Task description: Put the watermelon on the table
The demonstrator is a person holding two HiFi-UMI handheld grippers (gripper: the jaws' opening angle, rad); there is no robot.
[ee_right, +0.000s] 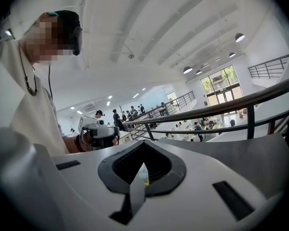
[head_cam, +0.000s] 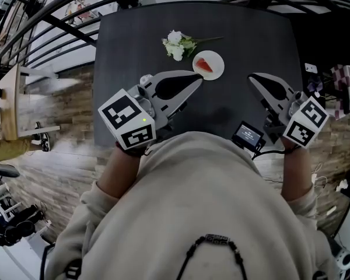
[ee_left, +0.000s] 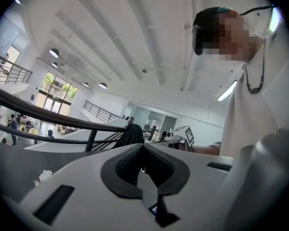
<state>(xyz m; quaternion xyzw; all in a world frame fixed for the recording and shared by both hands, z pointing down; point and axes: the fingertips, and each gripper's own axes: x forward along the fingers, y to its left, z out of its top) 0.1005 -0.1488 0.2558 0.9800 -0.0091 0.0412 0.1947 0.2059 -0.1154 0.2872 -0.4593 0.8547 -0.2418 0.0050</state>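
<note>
A red watermelon slice [head_cam: 205, 65] lies on a small white plate [head_cam: 217, 70] near the middle of the dark table [head_cam: 128, 51]. In the head view my left gripper [head_cam: 199, 80] is held over the table, its tip just short of the plate's near edge, shut with nothing in it. My right gripper [head_cam: 251, 77] hangs to the right of the plate, apart from it, also shut and empty. In the left gripper view the jaws [ee_left: 142, 147] meet with nothing between them. The right gripper view shows the same [ee_right: 143, 144]. Neither gripper view shows the watermelon.
A bunch of white flowers [head_cam: 176, 44] lies on the table just left of the plate and farther away. A small screen unit [head_cam: 248, 135] hangs by my right hand. Dark railings [head_cam: 52, 22] curve round the table's far side. Wooden floor [head_cam: 52, 168] lies to the left.
</note>
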